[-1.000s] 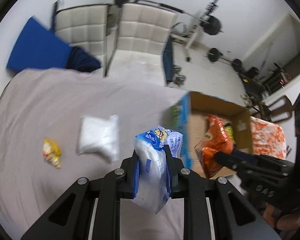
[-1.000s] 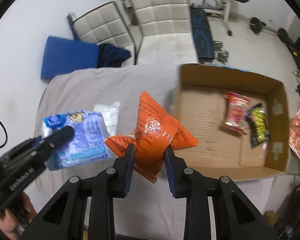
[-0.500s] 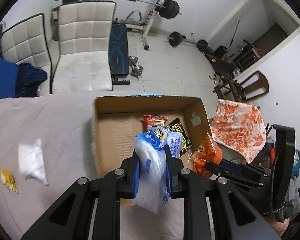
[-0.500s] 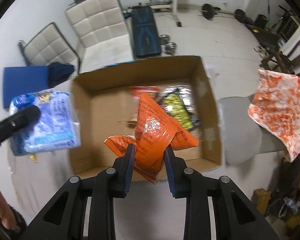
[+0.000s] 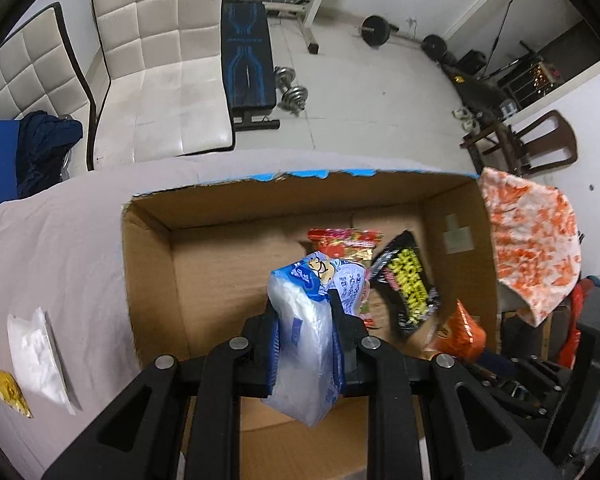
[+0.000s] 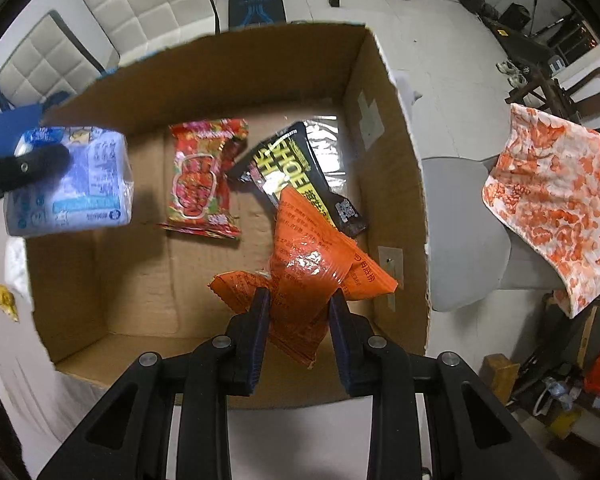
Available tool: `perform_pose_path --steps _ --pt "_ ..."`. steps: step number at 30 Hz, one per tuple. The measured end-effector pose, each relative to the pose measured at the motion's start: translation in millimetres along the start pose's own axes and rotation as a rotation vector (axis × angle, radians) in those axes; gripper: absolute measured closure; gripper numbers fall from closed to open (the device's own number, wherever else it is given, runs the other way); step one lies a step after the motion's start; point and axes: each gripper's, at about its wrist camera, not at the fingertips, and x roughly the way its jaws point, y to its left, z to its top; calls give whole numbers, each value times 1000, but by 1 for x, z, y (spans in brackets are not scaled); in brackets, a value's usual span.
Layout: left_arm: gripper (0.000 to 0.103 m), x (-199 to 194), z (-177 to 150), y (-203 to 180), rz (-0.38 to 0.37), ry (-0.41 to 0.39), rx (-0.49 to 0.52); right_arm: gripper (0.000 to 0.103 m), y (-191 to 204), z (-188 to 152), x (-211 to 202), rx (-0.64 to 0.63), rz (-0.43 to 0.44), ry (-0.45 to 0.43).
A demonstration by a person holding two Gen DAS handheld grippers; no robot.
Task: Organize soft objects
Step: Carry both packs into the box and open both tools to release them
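Observation:
My left gripper (image 5: 305, 316) is shut on a blue-and-white soft pack (image 5: 304, 344) and holds it above the open cardboard box (image 5: 148, 264). The pack also shows in the right wrist view (image 6: 72, 184), over the box's left side. My right gripper (image 6: 298, 306) is shut on an orange snack bag (image 6: 304, 268) and holds it over the box's near right part (image 6: 400, 184). Inside the box lie a red snack pack (image 6: 200, 176) and a black-and-yellow pack (image 6: 296, 172).
A white pouch (image 5: 36, 356) and a small yellow packet (image 5: 12, 394) lie on the grey cloth (image 5: 60, 248) left of the box. An orange-patterned cloth (image 6: 556, 204) drapes over a grey seat at right. White chairs (image 5: 164, 56) and gym gear stand behind.
Both grippers have moved right from the cloth to above the box, each still holding its pack. The box interior now fills both views.

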Motion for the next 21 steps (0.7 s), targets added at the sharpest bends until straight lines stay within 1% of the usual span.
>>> perform_pose_path --steps 2,4,5,6,7,8,10,11,12,14,16,17,18,19,20,21 --pt "85 8 1 3 5 14 -5 72 1 2 9 -15 -13 19" --pt "82 16 3 5 13 26 -7 71 3 4 17 -36 -26 37" --pt "81 20 4 6 24 41 -11 70 3 5 21 -44 -30 42" --pt "77 24 6 8 44 54 -18 69 4 6 25 -54 -35 57" --pt "76 29 7 10 70 67 -31 69 5 7 27 -58 -35 72" --pt "76 31 8 11 70 72 -32 68 5 7 31 -54 -19 89" --pt "73 33 9 13 83 76 -27 59 6 8 37 -56 -12 109" --pt "73 32 9 14 86 73 -23 51 7 7 38 -58 -14 108" --pt "71 31 9 15 88 69 -21 47 8 7 38 -56 -11 106" --pt "66 26 8 17 95 57 -21 45 9 7 38 -52 3 103" --pt "56 19 8 18 99 44 -19 36 10 6 36 -48 8 95" --pt "52 15 7 18 112 33 -16 26 11 6 33 -44 10 90" --pt "43 10 7 17 121 22 -14 18 14 5 27 -37 19 84" --pt "32 4 6 18 129 4 -15 14 14 5 25 -29 33 78" --pt "26 -1 5 18 138 -9 -19 11 14 4 21 -18 49 71" --pt "17 -5 5 19 143 -17 -20 11 13 3 19 -14 56 64"
